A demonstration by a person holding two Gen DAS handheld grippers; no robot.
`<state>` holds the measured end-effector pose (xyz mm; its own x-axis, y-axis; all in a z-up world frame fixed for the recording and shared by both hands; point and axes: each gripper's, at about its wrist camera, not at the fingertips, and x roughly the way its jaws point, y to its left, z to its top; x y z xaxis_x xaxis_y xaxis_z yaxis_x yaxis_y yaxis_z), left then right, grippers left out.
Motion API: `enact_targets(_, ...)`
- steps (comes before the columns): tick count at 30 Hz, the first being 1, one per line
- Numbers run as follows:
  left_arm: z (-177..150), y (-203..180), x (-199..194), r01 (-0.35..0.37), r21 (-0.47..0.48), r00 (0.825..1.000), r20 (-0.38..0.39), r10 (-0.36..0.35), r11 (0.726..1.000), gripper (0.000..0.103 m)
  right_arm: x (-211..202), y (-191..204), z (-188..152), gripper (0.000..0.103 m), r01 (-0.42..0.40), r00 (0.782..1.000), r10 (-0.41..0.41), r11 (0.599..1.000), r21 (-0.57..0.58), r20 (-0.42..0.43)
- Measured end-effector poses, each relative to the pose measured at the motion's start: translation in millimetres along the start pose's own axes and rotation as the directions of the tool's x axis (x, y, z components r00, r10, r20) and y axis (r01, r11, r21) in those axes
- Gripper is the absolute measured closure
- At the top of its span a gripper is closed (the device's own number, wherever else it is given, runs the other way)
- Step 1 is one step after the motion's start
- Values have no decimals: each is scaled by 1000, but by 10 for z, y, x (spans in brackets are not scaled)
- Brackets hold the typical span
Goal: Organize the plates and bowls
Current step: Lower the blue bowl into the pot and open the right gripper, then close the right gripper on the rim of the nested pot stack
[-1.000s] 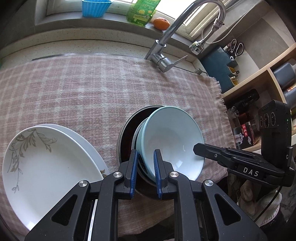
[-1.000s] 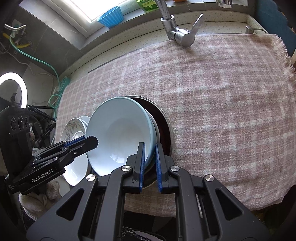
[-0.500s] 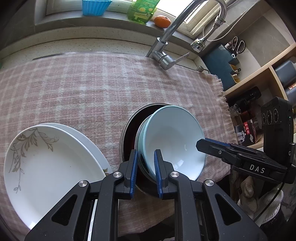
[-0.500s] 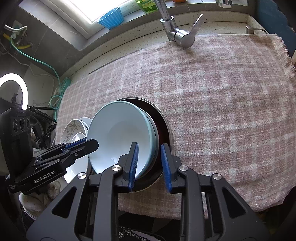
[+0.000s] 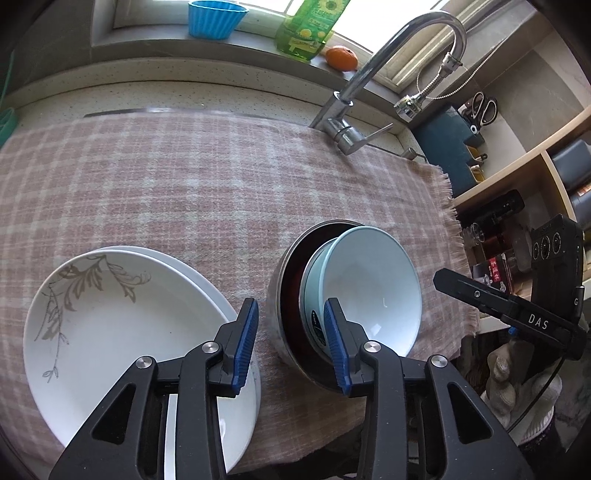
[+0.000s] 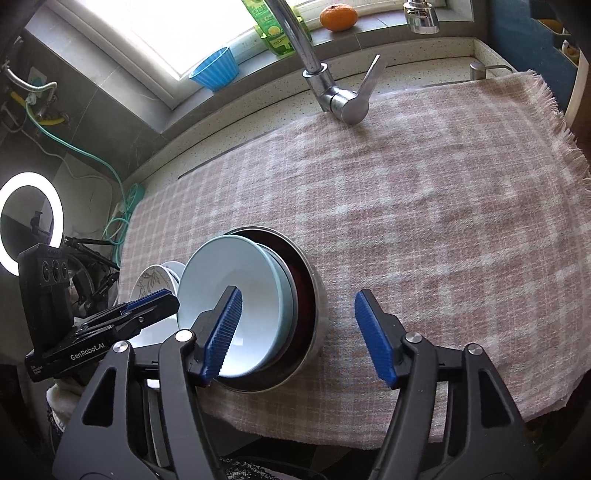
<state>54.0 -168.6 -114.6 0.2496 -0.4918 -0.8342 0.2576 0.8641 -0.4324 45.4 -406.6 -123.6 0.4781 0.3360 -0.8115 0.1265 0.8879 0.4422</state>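
Observation:
A stack of bowls sits on the checked cloth: a pale blue bowl (image 5: pixel 369 288) nested in another pale bowl, inside a steel bowl (image 5: pixel 282 273) with a dark red inside. The stack also shows in the right wrist view (image 6: pixel 236 295). Two white plates (image 5: pixel 122 317), the top one with a leaf print, lie stacked to its left. My left gripper (image 5: pixel 290 343) is open at the stack's near rim, holding nothing. My right gripper (image 6: pixel 297 334) is open wide, its fingers on either side of the stack's near right edge, holding nothing.
The pink checked cloth (image 6: pixel 424 206) covers the counter and hangs over the front edge. A tap (image 5: pixel 369 85) stands at the back. A blue cup (image 5: pixel 216 18), a green bottle (image 5: pixel 310 29) and an orange (image 5: pixel 341 58) sit on the sill. Shelves (image 5: pixel 517 192) stand at the right.
Both grippers were shut on the rim of the bowl stack. The right opened first, then the left, and both have drawn back a little. The stack rests on the cloth.

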Motion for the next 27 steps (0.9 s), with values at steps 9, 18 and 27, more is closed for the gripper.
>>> enact_targets(9,6,130,-22,-3,-40,1000,13,3,999,68,-4,-218,-36,37,-7,1000,7,998,62,2)
enact_targets(18,4,118,71,-1,-25,1000,-6,1,1000,71,119,-276,-105,45,-42,998,46,995,94,-34)
enact_targets(27,-7,112,185,19,-23,999,-43,-20,1000,82,240,-320,-145,65,-69,995,77,991,117,-70)
